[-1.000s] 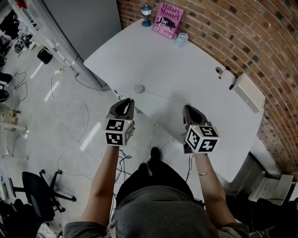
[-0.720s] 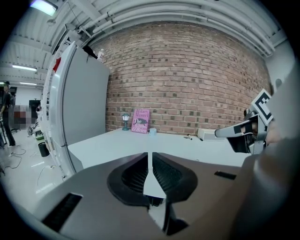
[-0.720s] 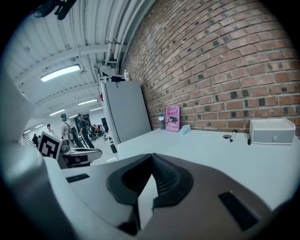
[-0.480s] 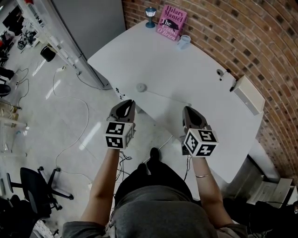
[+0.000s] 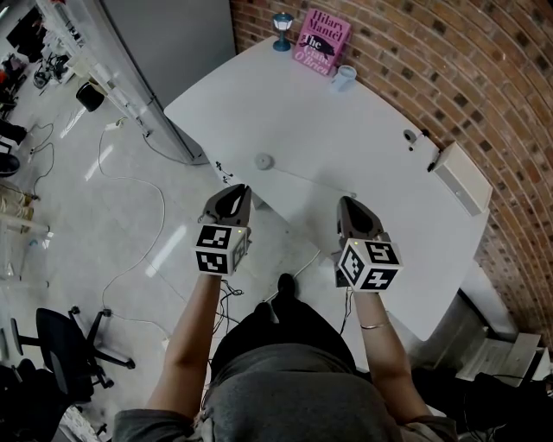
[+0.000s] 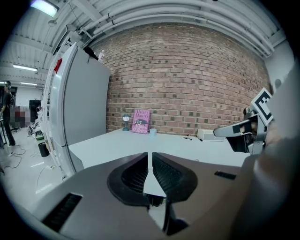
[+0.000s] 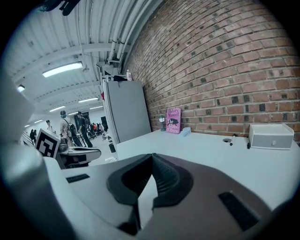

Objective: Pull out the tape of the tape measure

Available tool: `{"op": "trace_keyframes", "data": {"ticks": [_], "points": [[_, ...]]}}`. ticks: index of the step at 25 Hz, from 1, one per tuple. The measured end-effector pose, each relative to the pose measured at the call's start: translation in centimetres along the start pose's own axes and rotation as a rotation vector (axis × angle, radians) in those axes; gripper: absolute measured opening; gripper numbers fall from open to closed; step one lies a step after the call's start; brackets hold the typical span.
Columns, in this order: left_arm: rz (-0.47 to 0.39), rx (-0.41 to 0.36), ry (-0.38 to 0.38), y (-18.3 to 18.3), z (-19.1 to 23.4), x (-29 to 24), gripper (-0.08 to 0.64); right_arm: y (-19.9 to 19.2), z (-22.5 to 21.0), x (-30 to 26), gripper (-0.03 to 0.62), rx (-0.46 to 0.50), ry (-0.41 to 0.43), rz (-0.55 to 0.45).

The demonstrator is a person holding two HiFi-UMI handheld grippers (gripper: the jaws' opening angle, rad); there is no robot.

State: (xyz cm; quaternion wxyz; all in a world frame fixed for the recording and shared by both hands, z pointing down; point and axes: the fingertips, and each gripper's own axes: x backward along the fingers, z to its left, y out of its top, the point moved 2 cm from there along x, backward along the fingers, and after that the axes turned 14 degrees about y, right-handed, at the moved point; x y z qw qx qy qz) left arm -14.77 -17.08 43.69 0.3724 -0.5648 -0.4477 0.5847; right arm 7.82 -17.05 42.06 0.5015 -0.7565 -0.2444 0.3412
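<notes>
- Leaning against the brick wall (image 5: pixel 415 52) at the top of the head view, a pink book (image 5: pixel 322 41) carries the only legible print. It reads "Hilary Mantel" at the top, then "The" and "O'Brien" lower down; the word between those two is too small to read.
- A small blue lamp (image 5: pixel 282 26) stands just left of the book, and a pale cup (image 5: pixel 343 77) sits just below and right of it. All three are on the white surface (image 5: pixel 346 129).
- The tape measure (image 5: pixel 262 161), a small round grey case, lies near the surface's lower-left edge and touches neither claw.
- The left claw (image 5: pixel 232 194) hangs below and a little left of the tape measure, beyond the surface's edge and over the floor (image 5: pixel 112 224). Its jaws are all but together, with only a thin slit between them, and they hold nothing.
- The right claw (image 5: pixel 350 207) sits to the lower right of the tape measure, well apart from it. Its jaws are fully together and empty.
</notes>
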Motion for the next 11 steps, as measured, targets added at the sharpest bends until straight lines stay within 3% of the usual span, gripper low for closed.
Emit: {"op": "trace_keyframes", "data": {"ticks": [11], "points": [[0.022, -0.008, -0.014, -0.1, -0.1, -1.4, 0.043, -0.5, 0.1, -1.2, 0.003, -0.003, 0.005, 0.021]]}}
